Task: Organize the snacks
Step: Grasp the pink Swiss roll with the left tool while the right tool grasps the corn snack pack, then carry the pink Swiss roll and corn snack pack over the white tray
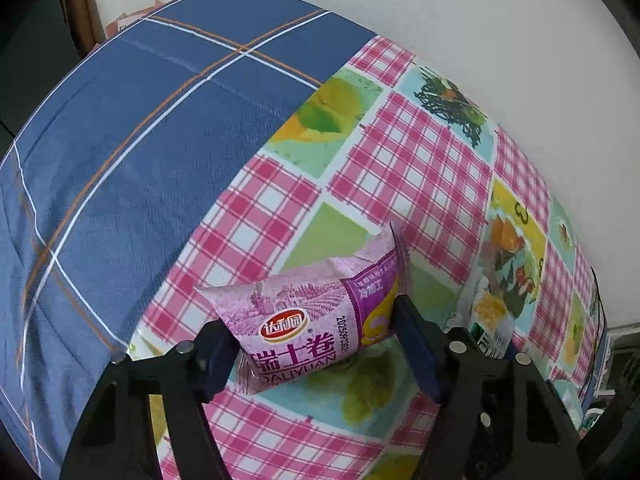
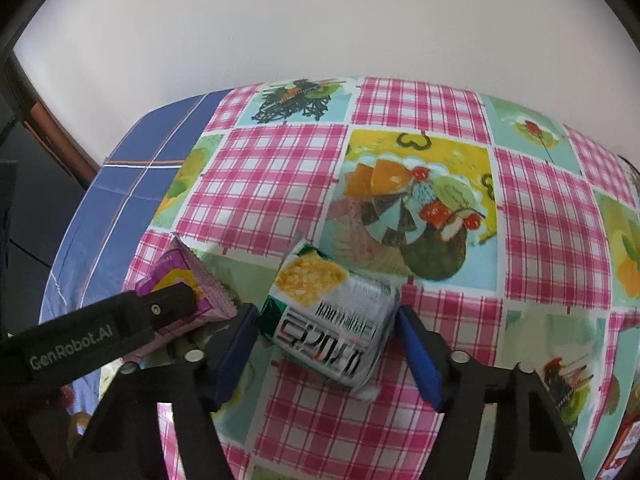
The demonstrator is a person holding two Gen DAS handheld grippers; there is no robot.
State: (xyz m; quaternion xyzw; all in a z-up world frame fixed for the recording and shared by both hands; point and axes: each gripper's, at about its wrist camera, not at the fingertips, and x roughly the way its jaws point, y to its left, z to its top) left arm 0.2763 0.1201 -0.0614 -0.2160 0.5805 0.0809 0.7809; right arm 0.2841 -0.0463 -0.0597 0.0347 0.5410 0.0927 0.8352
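Observation:
A purple snack packet with a red logo lies on the pink checked tablecloth. My left gripper straddles it, and both blue pads touch its two ends. In the right wrist view a white and green snack packet sits between the fingers of my right gripper, with a pad against each side. The purple packet shows there at the left, partly under a black finger of the left gripper. The white and green packet peeks in at the right of the left wrist view.
A blue plaid cloth covers the surface left of the tablecloth. A white wall rises close behind. A brown wooden frame runs along the far left. The tablecloth's right edge drops off near the packets.

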